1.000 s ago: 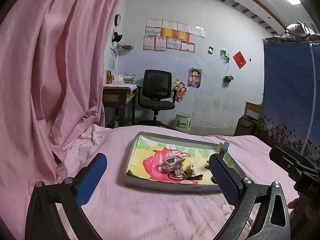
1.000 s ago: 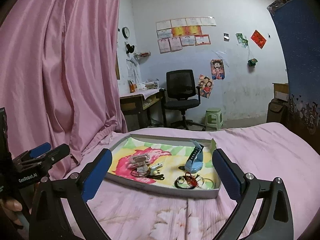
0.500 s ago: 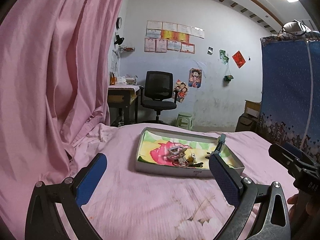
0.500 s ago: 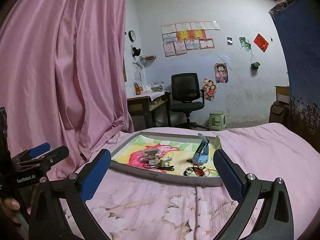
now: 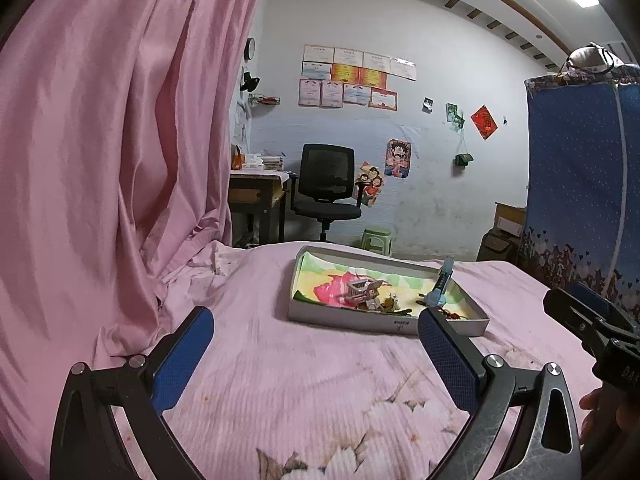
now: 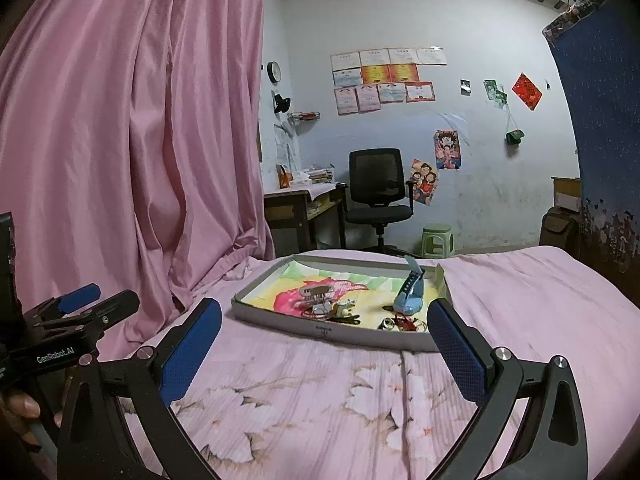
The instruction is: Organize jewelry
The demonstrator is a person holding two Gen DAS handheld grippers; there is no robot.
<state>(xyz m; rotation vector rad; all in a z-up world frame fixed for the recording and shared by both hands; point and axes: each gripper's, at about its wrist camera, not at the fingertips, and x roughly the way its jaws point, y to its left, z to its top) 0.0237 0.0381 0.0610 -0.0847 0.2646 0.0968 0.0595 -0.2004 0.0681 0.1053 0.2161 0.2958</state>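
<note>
At the centre of both frames, we see a shallow grey cardboard tray (image 6: 320, 330) of jewelry lying on the pink floral bedsheet (image 6: 320, 392).

We hold the left gripper (image 5: 316, 354) and right gripper (image 6: 326, 344) low in the frame, fingers spread wide and empty, short of the tray; inside it lie a silver hair claw (image 6: 316, 294), a blue watch (image 6: 410, 296) and red-and-gold rings (image 6: 402, 322).
</note>
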